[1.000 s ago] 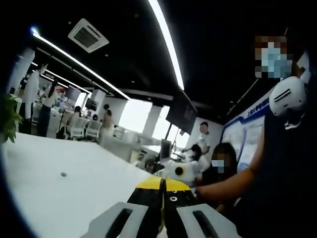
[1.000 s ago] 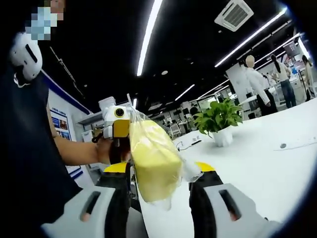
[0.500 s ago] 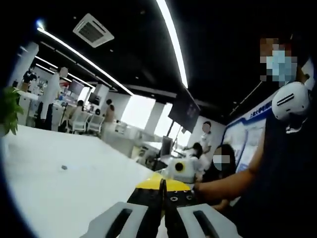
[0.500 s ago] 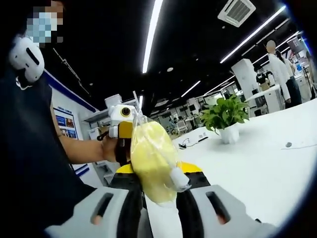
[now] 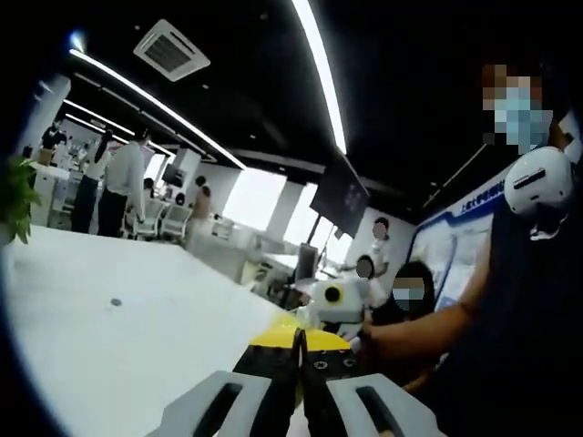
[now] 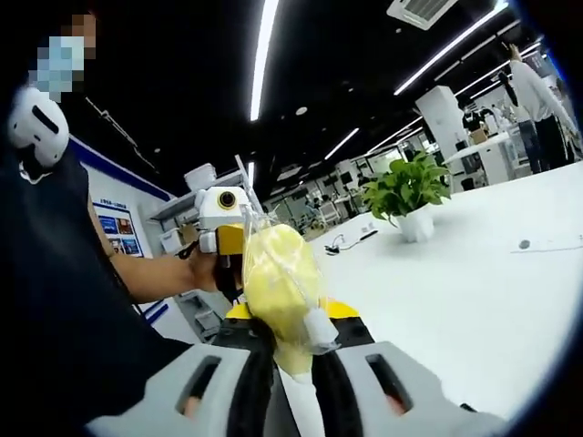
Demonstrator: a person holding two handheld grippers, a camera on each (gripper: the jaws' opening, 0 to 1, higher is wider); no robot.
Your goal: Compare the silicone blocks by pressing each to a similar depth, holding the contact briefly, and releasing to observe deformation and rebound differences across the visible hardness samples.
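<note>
Both views face inward, sharing the white table (image 5: 109, 337).

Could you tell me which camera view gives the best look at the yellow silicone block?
The right gripper view: the yellow silicone block, in clear wrap, sits squeezed between the right gripper jaws. The left gripper view shows the left gripper with jaws together, pinching something thin.

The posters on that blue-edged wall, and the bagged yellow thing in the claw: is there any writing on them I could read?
None can be read.
Wall posters: there is print and a blue strip of characters, too blurred to read.
Yellow block, in its clear bag, squeezed in the right claw: no label visible.
Left claw: small marks on its yellow tip, too small to read.
</note>
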